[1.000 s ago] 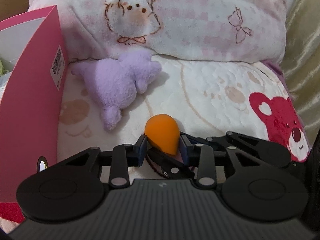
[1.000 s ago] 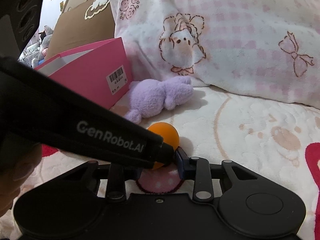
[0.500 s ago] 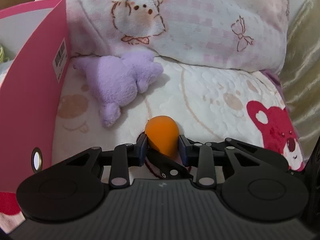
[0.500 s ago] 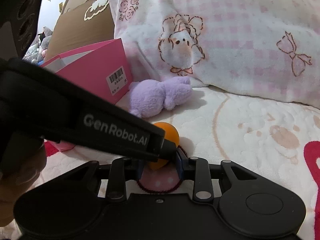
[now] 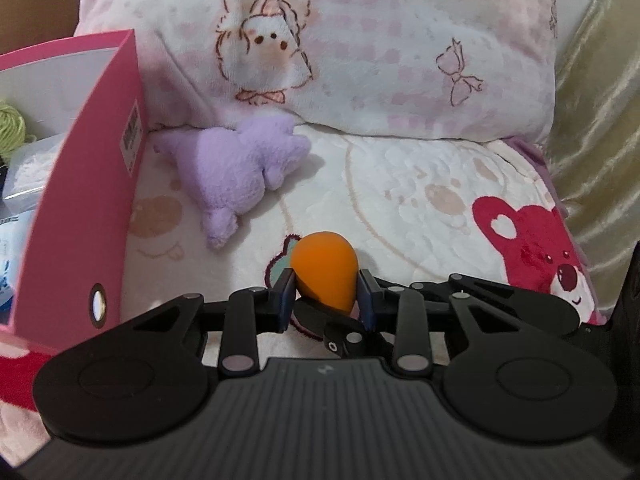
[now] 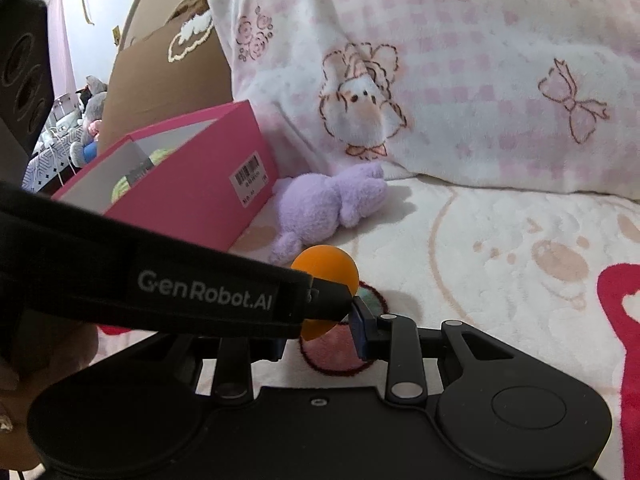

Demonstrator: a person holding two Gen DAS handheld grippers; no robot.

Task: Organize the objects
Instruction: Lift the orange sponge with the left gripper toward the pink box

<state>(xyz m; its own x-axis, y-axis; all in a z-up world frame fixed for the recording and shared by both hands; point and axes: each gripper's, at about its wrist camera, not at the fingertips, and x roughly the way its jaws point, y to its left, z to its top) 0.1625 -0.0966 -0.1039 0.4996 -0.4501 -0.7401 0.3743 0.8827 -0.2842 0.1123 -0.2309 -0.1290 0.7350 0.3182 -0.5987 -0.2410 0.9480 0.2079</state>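
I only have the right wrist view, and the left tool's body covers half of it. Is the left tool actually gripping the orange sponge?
Observer: Yes. In the left wrist view, both blue pads of the left tool press on the sides of the orange sponge.
Operator: It looks like a ball from here. Is it?
Observer: No, it is egg-shaped. The top is rounded and it tapers down between the pads.
Operator: What lies at the far right of the bed?
Observer: A shiny gold fabric hangs there, past the red bear print.
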